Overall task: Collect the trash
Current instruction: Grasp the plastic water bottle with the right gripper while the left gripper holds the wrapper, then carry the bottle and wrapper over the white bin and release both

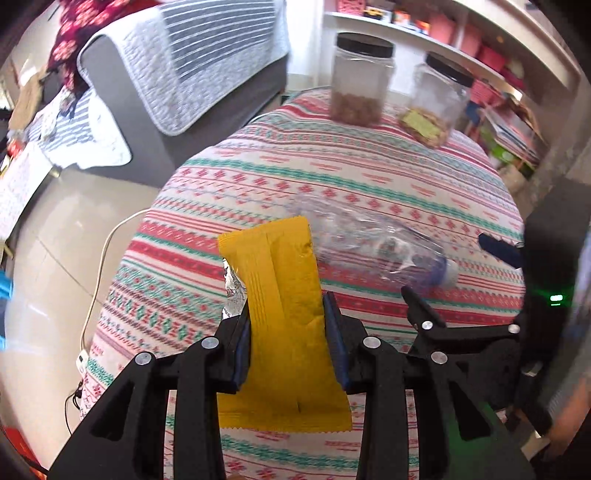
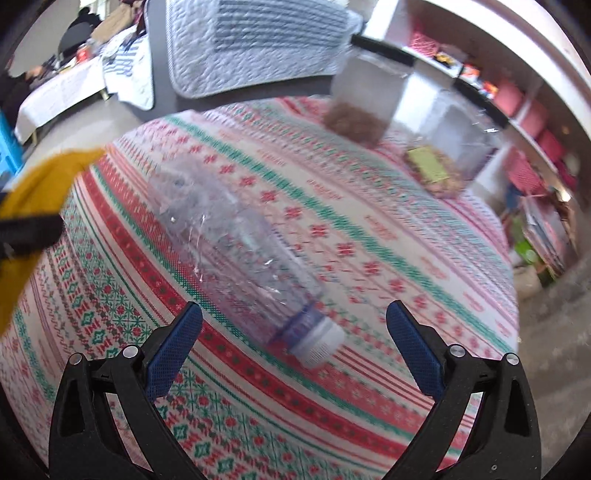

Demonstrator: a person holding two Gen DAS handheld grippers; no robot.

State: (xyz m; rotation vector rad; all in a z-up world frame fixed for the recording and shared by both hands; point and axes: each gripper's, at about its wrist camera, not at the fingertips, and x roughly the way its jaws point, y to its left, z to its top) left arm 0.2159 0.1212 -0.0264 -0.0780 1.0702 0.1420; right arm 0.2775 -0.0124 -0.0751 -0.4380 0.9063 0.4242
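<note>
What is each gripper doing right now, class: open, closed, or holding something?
Left gripper: closed on the yellow wrapper.
Right gripper: open, holding nothing; the bottle lies on the tablecloth ahead of it.

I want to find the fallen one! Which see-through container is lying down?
The bottle, lying on the tablecloth with its cap toward the right gripper; both jars stand upright.

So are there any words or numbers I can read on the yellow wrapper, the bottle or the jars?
No readable text.
Yellow wrapper in the left gripper: plain side showing, no print.
Clear bottle: label too blurred to read.
Jars: the yellow-green label in one is too blurred.
Shelf boxes: too small.
</note>
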